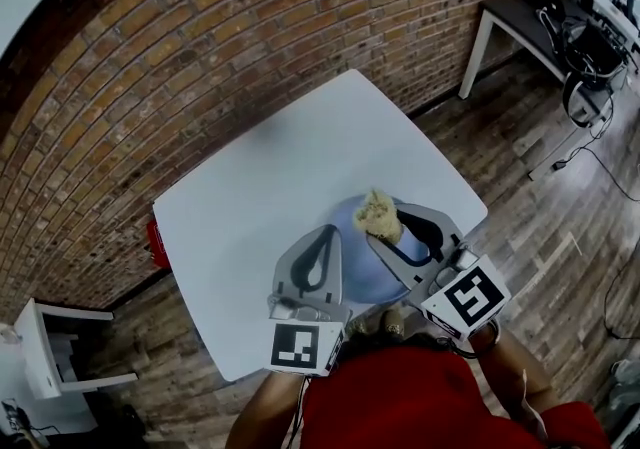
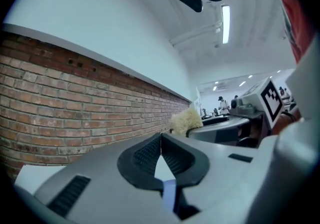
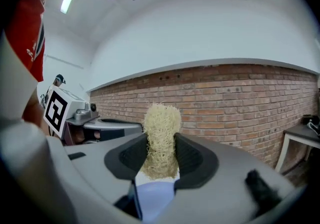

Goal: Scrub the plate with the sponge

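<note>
A blue plate (image 1: pixel 365 282) lies on the white table (image 1: pixel 270 177) near its front edge. My right gripper (image 1: pixel 392 220) is shut on a pale yellow fibrous sponge (image 1: pixel 380 214) above the plate's far part. In the right gripper view the sponge (image 3: pixel 161 133) stands upright between the pads, with the plate (image 3: pixel 155 195) showing below it. My left gripper (image 1: pixel 327 230) lies over the plate's left edge. In the left gripper view its tips (image 2: pixel 161 137) meet with nothing between them, and a sliver of blue plate (image 2: pixel 169 191) shows through the gap lower down. I cannot tell whether it presses on the plate.
A brick wall (image 1: pixel 200 27) runs behind the table. A red object (image 1: pixel 157 242) sits by the table's left edge. A small white stand (image 1: pixel 50 347) is on the floor at the lower left. A desk with cables and headphones (image 1: pixel 575 37) stands at the upper right.
</note>
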A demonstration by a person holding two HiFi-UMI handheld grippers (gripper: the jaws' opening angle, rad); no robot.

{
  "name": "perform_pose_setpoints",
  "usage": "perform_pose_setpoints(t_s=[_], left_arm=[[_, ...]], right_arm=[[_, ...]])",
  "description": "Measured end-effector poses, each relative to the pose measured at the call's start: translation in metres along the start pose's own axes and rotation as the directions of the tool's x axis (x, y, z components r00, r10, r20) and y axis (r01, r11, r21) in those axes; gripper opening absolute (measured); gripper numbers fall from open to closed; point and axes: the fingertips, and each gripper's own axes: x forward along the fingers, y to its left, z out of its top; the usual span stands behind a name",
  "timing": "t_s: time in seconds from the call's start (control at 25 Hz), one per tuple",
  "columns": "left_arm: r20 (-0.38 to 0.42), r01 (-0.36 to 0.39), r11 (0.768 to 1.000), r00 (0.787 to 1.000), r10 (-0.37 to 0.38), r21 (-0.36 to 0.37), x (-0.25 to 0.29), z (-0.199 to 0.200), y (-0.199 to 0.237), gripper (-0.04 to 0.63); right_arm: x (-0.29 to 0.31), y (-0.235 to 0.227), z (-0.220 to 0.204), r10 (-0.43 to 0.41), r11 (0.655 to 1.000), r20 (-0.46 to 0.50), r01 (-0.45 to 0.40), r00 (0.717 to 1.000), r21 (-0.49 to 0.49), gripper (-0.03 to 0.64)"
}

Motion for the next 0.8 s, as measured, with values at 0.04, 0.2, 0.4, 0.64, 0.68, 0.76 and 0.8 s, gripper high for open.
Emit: perform_pose_setpoints(t_s=[0.04,0.2,0.4,0.64,0.68,0.76,0.8], left_arm=[[0.021,-0.003,1.0,1.0,0.003,-0.003,0.0,0.004,0.0,0.015],[0.059,0.017,1.0,0.998,-0.017,0.005,-0.002,0.011,-0.001,0.012],[0.087,0.026,1.0,0.996,-0.026,0.0,-0.004,0.017,0.0,0.012],[0.1,0.044,0.999,0.994,-0.043,-0.006,-0.005,0.018,0.001,0.012],[0.101,0.043,0.999,0.994,-0.042,-0.007,-0.004,0.017,0.002,0.012],[0.099,0.045,0.999,0.994,-0.043,-0.011,-0.005,0.016,0.003,0.012],[0.099,0.046,0.999,0.994,-0.045,-0.013,-0.005,0.015,0.003,0.012]], right_arm=[[-0.001,0.001,0.006,0.0,1.0,0.037,0.0,0.999,0.0,0.161],[-0.006,0.004,0.027,0.003,1.0,0.155,-0.002,0.988,-0.008,0.161],[-0.008,0.01,0.035,0.002,1.0,0.211,-0.007,0.978,0.019,0.161],[-0.006,0.01,0.032,-0.014,0.999,0.214,0.006,0.977,0.037,0.161],[-0.006,0.01,0.032,-0.017,0.999,0.213,0.009,0.977,0.037,0.161],[-0.006,0.009,0.031,-0.023,0.999,0.213,0.015,0.977,0.036,0.161],[-0.005,0.009,0.03,-0.025,0.999,0.213,0.018,0.977,0.036,0.161]])
